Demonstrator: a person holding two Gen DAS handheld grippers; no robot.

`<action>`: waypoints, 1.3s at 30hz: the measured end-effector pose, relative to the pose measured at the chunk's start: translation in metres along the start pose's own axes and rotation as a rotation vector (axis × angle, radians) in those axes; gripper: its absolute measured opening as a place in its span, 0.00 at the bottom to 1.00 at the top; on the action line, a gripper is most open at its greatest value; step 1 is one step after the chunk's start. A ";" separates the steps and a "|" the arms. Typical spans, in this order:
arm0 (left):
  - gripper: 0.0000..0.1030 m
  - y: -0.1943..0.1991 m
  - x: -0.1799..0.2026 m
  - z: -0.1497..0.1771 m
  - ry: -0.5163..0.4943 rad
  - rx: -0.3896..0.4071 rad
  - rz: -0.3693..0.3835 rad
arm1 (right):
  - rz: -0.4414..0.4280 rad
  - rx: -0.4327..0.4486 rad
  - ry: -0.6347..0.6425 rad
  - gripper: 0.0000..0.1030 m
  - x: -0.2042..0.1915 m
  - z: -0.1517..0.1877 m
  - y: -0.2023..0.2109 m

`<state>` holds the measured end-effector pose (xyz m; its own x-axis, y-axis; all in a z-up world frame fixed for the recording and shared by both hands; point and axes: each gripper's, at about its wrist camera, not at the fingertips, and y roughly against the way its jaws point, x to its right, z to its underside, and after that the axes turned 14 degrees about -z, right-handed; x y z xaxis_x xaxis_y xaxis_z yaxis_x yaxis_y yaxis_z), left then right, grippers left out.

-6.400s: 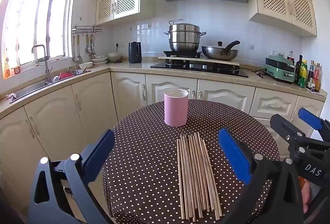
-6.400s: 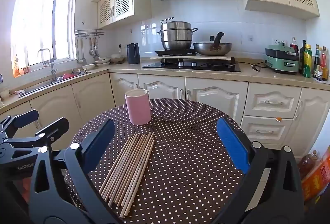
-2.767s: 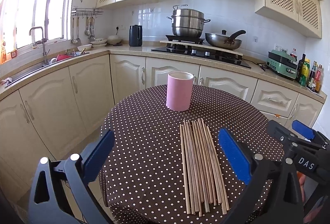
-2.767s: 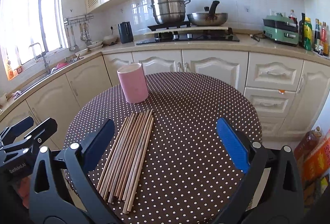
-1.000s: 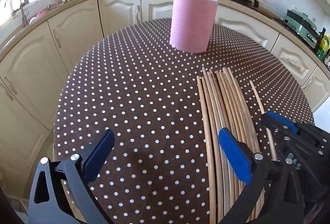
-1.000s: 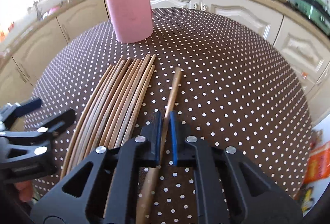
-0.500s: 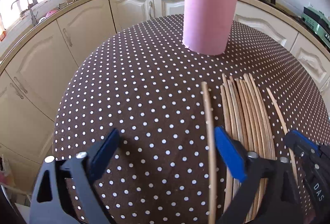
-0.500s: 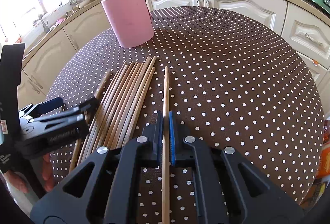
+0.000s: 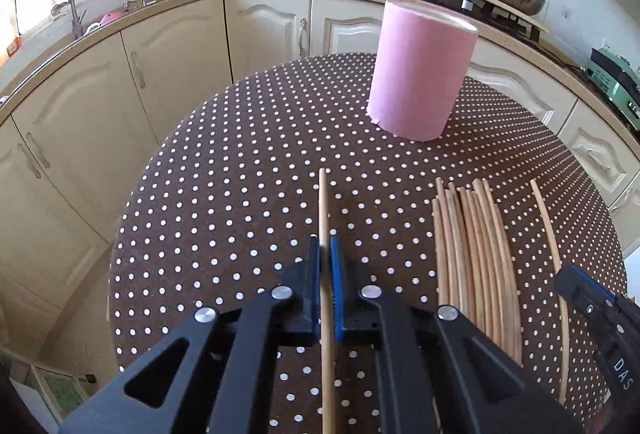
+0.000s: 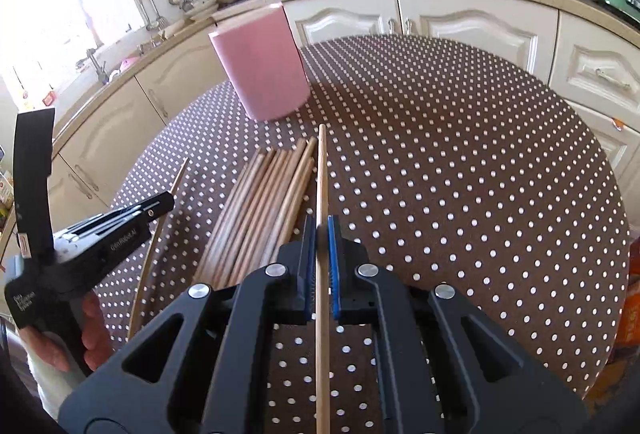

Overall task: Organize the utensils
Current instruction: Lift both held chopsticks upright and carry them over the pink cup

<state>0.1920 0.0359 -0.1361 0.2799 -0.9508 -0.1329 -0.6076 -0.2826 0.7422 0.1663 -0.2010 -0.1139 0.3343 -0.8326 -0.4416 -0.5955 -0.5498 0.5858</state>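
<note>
The left gripper (image 9: 325, 288) is clamped on one thin wooden chopstick (image 9: 323, 210), and the right gripper (image 10: 319, 266) pinches a second wooden chopstick (image 10: 321, 170); each stick points toward the single pink cylindrical holder (image 9: 420, 74), which stands upright farther back on the round brown polka-dot tablecloth (image 9: 240, 174). Between the grippers lies a bundle of loose wooden chopsticks (image 9: 472, 254), roughly ten, hard to count exactly. Open cloth lies left of the left gripper up to the table's edge.

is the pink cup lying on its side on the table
No, the pink cup stands upright on the dotted tablecloth, beyond the loose chopsticks.
</note>
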 end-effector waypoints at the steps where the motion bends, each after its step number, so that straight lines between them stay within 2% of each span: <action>1: 0.05 0.003 0.000 0.000 0.004 0.013 0.011 | 0.000 0.006 0.009 0.06 -0.002 -0.001 0.003; 5: 0.06 0.016 -0.001 -0.004 0.027 0.061 0.055 | 0.001 0.042 0.026 0.06 -0.008 -0.007 0.016; 16: 0.06 0.060 -0.007 -0.023 0.061 0.193 0.079 | 0.011 0.183 0.090 0.06 -0.032 -0.026 0.055; 23: 0.05 0.092 -0.008 -0.036 0.067 0.282 0.107 | 0.020 0.230 0.115 0.06 -0.043 -0.036 0.067; 39: 0.05 0.132 -0.012 -0.070 0.087 0.397 0.110 | 0.039 0.374 0.162 0.06 -0.059 -0.069 0.092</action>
<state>0.1605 0.0184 0.0097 0.2489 -0.9685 0.0019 -0.8720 -0.2233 0.4355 0.1419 -0.2067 0.0129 0.3990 -0.8687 -0.2937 -0.8248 -0.4799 0.2989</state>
